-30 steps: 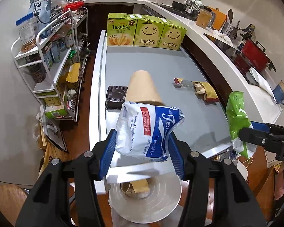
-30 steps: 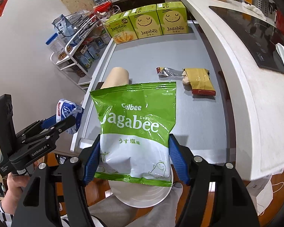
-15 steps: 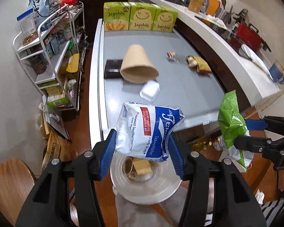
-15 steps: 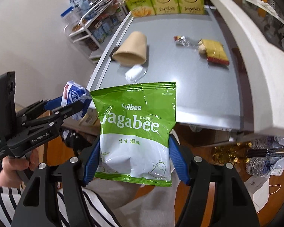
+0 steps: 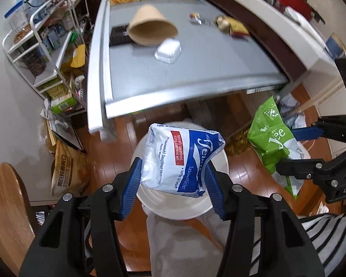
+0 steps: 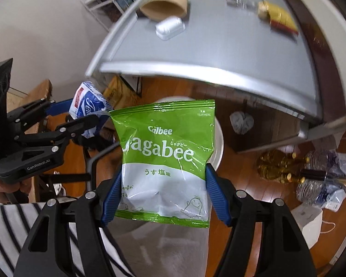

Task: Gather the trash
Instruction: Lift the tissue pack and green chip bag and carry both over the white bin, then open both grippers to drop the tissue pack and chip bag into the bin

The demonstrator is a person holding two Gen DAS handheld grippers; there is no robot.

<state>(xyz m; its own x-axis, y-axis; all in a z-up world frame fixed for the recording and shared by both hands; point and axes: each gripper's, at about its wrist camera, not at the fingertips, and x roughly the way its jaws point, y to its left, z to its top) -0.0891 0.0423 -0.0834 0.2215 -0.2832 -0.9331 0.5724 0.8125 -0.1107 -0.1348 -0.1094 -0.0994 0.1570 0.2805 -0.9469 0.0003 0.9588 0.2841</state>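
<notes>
Hidden or unclear: the white bin [image 5: 221,161] below your grippers is largely covered by the two packets, so you cannot see what lies inside it. The far things on the grey table [image 5: 210,69] are blurred.

Left gripper [image 5: 173,185]: your blue pads are clamped on the sides of a white and blue tissue pack [image 5: 182,159], held in the air directly over the bin. In the right wrist view the same pack [image 6: 88,108] shows at the left, pinched between the fingers.

Right gripper [image 6: 165,196]: your pads are clamped on the lower half of a green crisp bag [image 6: 166,161], upright, also over the bin rim [image 6: 219,138]. From the left wrist view the bag [image 5: 271,138] hangs just beside the bin.

On the table: a brown paper cup [image 5: 150,27] on its side, a clear plastic tub [image 5: 168,50] just in front of its mouth, a dark flat pad [image 5: 118,35] touching the cup's left side, and crumpled wrappers [image 5: 230,24] well apart to the right.
</notes>
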